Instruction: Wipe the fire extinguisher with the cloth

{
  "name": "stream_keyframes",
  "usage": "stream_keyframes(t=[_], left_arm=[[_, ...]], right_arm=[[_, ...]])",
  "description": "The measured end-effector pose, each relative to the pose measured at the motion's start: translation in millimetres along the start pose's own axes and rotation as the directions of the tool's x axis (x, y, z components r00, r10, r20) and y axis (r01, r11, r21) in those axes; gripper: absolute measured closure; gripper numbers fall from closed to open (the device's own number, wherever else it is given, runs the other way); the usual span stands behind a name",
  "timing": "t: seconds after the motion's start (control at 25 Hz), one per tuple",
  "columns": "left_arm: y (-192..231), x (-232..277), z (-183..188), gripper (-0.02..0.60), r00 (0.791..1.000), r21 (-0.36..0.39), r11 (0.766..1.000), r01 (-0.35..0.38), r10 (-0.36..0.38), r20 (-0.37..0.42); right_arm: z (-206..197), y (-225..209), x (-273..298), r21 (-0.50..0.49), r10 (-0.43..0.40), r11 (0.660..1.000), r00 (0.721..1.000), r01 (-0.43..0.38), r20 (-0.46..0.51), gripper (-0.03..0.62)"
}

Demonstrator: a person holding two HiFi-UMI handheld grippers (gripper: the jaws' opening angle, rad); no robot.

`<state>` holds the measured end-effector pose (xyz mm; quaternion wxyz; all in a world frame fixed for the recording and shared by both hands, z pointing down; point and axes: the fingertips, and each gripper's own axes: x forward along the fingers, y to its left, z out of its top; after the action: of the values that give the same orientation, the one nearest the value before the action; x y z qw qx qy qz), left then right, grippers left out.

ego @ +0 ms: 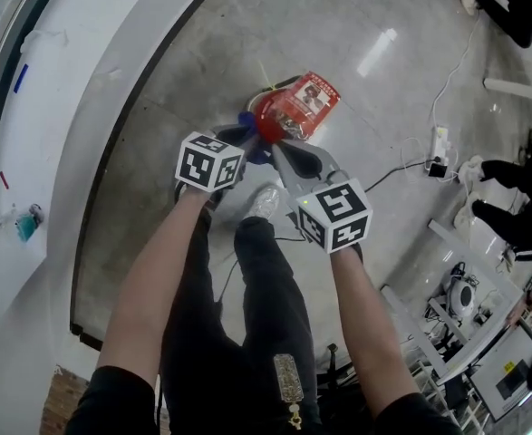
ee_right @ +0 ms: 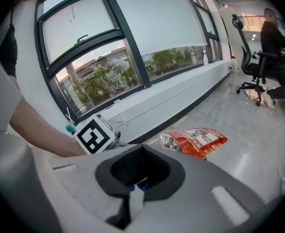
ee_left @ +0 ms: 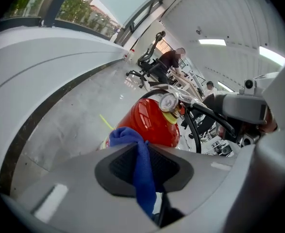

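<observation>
Now, cloth (ee_left: 135, 147) at the fire extinguisher (ee_left: 149, 120) on the floor (ego: 202, 53).
Left claw (ego: 240, 140) clamps the cloth; right claw (ee_right: 140, 173) is pressed together.

blocked: red bag (ego: 309, 101) just beyond fire extinguisher (ego: 267, 127) | free: floor (ego: 202, 53) left | cable (ego: 401, 165) right

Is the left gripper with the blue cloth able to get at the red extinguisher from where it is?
Probably yes. The left gripper is shut on the cloth, and the extinguisher stands just beyond the cloth with nothing between them. Its hose hangs off to one side.
</observation>
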<state>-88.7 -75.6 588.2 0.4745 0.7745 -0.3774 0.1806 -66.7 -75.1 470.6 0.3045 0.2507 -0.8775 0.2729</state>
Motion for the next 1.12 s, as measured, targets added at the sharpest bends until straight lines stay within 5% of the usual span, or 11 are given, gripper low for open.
stream_keyframes(t=[0.36,0.76,1.0,1.12], left_arm=[[38.3,9.3,40.1,0.515,0.997,0.106,0.992,0.076,-0.073,-0.028],[39.5,45.4,91.8,0.515,0.969,0.276,0.929,0.246,-0.229,-0.096],[21.0,65.5,117.1,0.515,0.96,0.372,0.885,0.28,-0.251,-0.125],[23.6,66.6,111.8,0.515,0.961,0.359,0.892,0.275,-0.249,-0.116]], right_arm=[[-2.1,3.3,1.6,0.019,-0.09,0.996,0.996,0.091,-0.017,0.591],[3.4,-5.6,6.8,0.117,-0.177,0.978,0.984,0.175,0.012,0.591],[6.5,-9.9,6.2,0.125,-0.175,0.978,0.983,0.169,0.044,0.591],[6.0,-8.3,6.4,0.119,-0.171,0.979,0.983,0.163,0.059,0.591]])
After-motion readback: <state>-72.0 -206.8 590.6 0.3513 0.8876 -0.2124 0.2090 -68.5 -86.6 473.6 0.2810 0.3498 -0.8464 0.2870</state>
